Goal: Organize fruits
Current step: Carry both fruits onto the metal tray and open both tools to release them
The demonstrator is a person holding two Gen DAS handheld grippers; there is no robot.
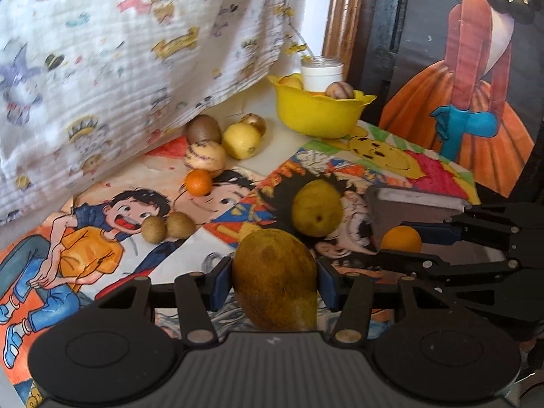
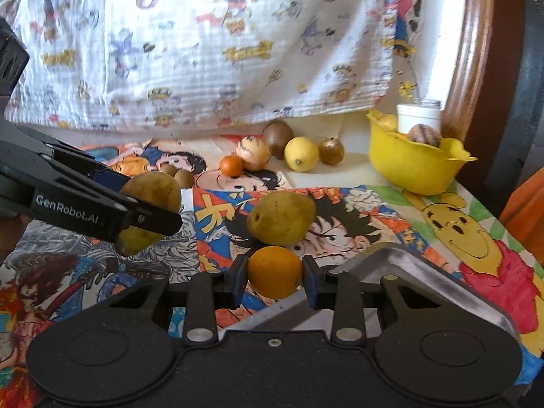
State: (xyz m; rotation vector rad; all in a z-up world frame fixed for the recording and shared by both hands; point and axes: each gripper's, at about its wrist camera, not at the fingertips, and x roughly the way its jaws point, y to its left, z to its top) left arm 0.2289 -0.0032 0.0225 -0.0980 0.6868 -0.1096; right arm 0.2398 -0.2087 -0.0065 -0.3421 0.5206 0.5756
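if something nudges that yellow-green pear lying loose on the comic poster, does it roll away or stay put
The pear would probably roll, though unevenly: it lies on its side on a flat poster and nothing touches it. Its lopsided shape, one end narrower, suggests a curving wobble rather than a straight run. The skin looks smooth and firm, so a push likely shifts it whole without denting.

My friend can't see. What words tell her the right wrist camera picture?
The right gripper squeezes an orange above a cartoon-printed cloth. On the left, the left gripper holds a brownish mango; a yellow bowl sits far right.
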